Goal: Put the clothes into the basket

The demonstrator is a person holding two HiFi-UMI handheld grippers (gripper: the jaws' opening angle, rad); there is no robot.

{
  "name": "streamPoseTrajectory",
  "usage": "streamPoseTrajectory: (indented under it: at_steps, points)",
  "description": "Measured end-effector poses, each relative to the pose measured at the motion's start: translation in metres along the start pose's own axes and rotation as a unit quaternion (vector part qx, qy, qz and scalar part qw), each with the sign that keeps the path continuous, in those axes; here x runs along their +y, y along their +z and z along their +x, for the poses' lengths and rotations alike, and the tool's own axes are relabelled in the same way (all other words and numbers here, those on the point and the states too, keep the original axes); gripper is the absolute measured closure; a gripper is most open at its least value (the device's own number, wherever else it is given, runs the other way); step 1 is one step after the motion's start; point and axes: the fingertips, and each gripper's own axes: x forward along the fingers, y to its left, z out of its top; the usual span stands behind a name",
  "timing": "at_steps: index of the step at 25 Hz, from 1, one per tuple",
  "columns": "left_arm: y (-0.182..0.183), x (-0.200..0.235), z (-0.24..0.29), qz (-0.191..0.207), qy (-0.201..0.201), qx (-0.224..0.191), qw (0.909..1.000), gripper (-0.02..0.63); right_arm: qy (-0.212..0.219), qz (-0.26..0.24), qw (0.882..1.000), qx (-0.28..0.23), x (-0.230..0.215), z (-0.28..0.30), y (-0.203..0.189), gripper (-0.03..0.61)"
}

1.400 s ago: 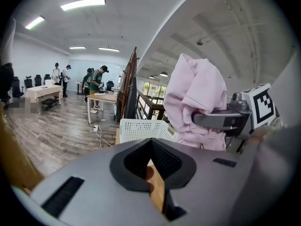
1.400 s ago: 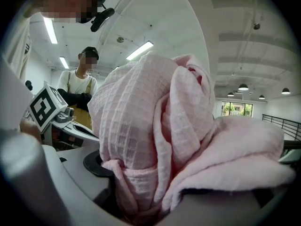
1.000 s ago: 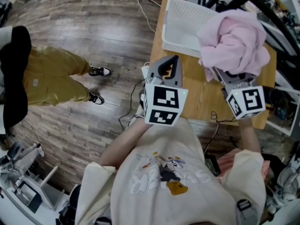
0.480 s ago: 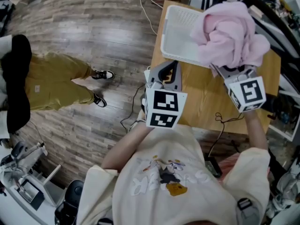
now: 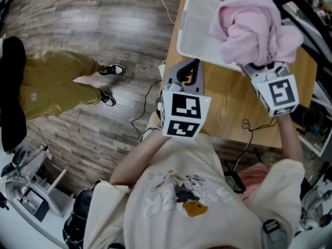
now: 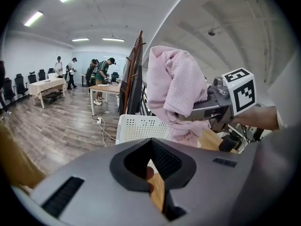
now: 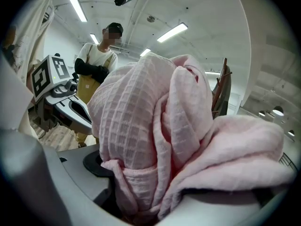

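Your right gripper (image 5: pixel 258 68) has its jaws clamped on the pink cloth (image 5: pixel 253 24), pinched low in the bundle. The rest is heaped above the jaws and spills ahead of them. Just past the jaws and below the hanging cloth sits the white basket (image 5: pixel 198 31) on the desk (image 5: pixel 228 104). Your left gripper (image 5: pixel 193 65) has its jaw tips together with nothing between them, and the basket lies ahead of them.

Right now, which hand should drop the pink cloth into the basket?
Right. The right hand-held gripper grips the pink cloth right by the white basket. The left hand-held gripper holds nothing and sits farther back.
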Motion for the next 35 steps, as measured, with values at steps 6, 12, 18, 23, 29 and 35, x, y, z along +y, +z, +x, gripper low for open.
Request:
streamPoseTrajectory:
  at_steps: [6,12,18,23,29,35]
  points:
    - [-0.004,0.004,0.024,-0.011,0.009,0.006,0.9999,0.614,0.031,-0.004,0.999,0.019,-0.010,0.023,-0.026,0.172]
    - [-0.016,0.013,0.039,-0.024,0.018,0.017,0.9994,0.614,0.065,-0.023,0.997,0.043,-0.004,0.047,-0.047,0.172]
    - [-0.019,0.022,0.056,-0.021,0.029,0.029,0.9989,0.614,0.090,-0.009,0.994,0.058,0.000,0.067,-0.064,0.172]
    - [-0.030,0.023,0.070,-0.022,0.033,0.037,0.9985,0.614,0.114,-0.018,0.990,0.076,0.009,0.074,-0.091,0.172]
    - [-0.028,0.023,0.079,-0.028,0.030,0.054,0.9977,0.614,0.136,-0.014,0.986,0.100,0.007,0.084,-0.109,0.172]
    - [-0.031,0.025,0.090,-0.036,0.021,0.059,0.9974,0.614,0.158,-0.022,0.979,0.129,0.007,0.097,-0.122,0.172]
